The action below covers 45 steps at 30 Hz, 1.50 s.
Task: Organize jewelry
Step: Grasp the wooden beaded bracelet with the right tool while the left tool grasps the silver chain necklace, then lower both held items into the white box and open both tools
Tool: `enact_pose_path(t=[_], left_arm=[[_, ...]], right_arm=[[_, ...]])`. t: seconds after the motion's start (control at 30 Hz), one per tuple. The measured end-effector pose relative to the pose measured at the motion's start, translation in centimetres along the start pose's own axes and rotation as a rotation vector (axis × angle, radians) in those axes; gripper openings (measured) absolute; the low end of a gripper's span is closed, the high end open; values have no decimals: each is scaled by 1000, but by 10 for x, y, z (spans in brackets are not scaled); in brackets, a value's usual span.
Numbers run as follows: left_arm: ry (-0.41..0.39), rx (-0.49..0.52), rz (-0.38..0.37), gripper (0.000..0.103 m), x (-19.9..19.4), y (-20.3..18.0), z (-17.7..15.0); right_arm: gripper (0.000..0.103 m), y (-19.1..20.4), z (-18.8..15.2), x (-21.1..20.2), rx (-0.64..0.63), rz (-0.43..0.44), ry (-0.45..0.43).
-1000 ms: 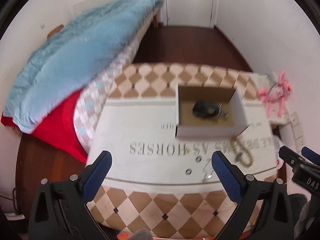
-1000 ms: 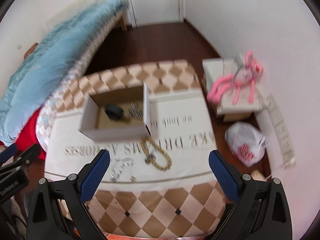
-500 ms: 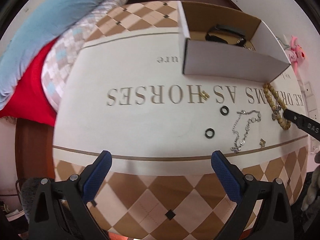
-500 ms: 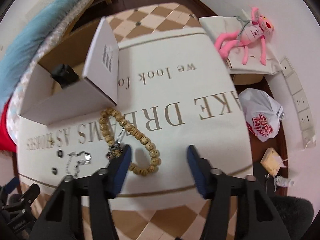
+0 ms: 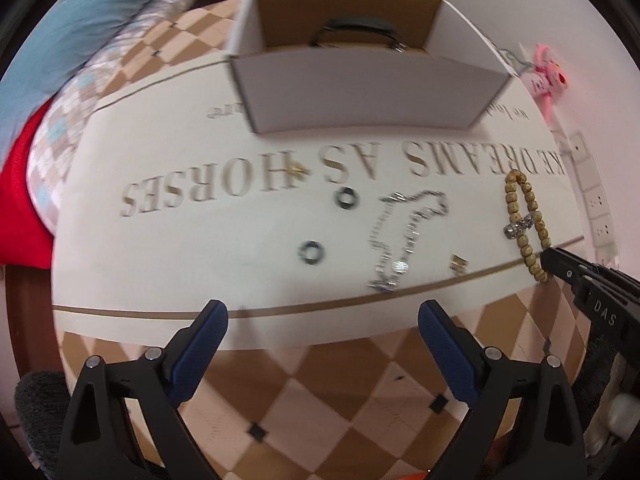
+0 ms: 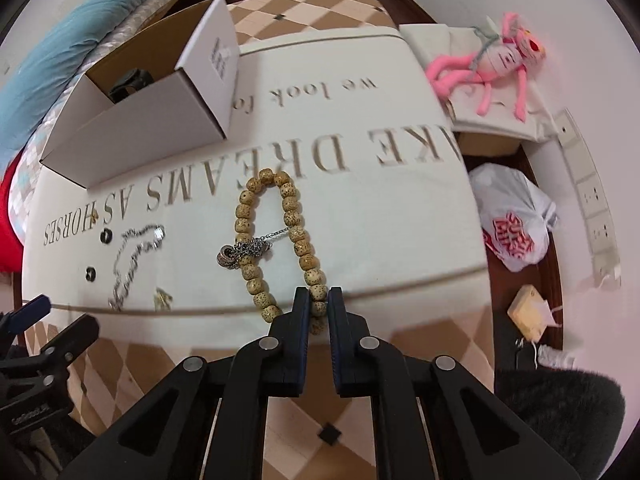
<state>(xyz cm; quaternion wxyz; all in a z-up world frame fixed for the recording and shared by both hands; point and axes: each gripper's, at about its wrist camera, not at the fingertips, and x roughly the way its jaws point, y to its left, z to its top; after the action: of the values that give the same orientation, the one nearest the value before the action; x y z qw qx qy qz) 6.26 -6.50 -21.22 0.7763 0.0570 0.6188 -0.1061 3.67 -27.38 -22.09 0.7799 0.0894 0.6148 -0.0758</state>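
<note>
A wooden bead bracelet (image 6: 296, 236) lies on the lettered white cloth, with a small silver chain (image 6: 248, 249) across it. My right gripper (image 6: 319, 304) is shut on the bracelet's near end; it shows in the left wrist view (image 5: 560, 262) too. A silver necklace (image 5: 404, 236), two dark rings (image 5: 347, 198) (image 5: 311, 252) and small gold pieces (image 5: 458, 265) lie on the cloth. My left gripper (image 5: 322, 320) is open and empty above the cloth's near edge. A white cardboard box (image 5: 368, 92) behind holds a dark item (image 5: 356, 30).
The cloth covers a checkered table (image 5: 320, 392). A bed with a blue blanket (image 5: 80, 20) is at the left. A pink plush toy (image 6: 492, 60), a plastic bag (image 6: 516, 224) and wall sockets (image 6: 596, 208) are at the right.
Both grippers have come down close to the table. My right gripper has narrowed and shut on the near end of the bead bracelet. The left stayed open.
</note>
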Motion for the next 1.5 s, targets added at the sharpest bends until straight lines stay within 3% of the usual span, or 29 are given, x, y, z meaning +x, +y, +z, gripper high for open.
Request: enact_pose_path(t=[0.13,0.3,0.37,0.4,0.63,0.83,0.97,1.3,1.5], left_arm=[[0,34,4,95,8,-20,0],[-10,76,19,59,14,-30,6],[-28,95,16,19,10,-35,8],[-23,101,11,10,10,-37,10],[-29,69,-26,9,2,-26,20],[-57,-34,-155,9,-35,0,22],[-114,-56,-191,9,-70,10,33],[-280,-69,-259,9,-155,30,74],[-327,-64,-225,9,-166,43,118]], right_arm=[[10,-8,-5,-1,24,0,-6],[10,-7,-4,-2,31,-1,-1],[10,-8,-4,-1,37,3,-2],[10,-8,-3,-1,38,3,-2],[9,-8,-4,-6,54,38,-2],[9,0,0,-33,49,125,-33],[9,8,9,-58,60,204,-59],[9,32,54,-135,20,373,-160],[9,54,97,-167,-48,394,-236]])
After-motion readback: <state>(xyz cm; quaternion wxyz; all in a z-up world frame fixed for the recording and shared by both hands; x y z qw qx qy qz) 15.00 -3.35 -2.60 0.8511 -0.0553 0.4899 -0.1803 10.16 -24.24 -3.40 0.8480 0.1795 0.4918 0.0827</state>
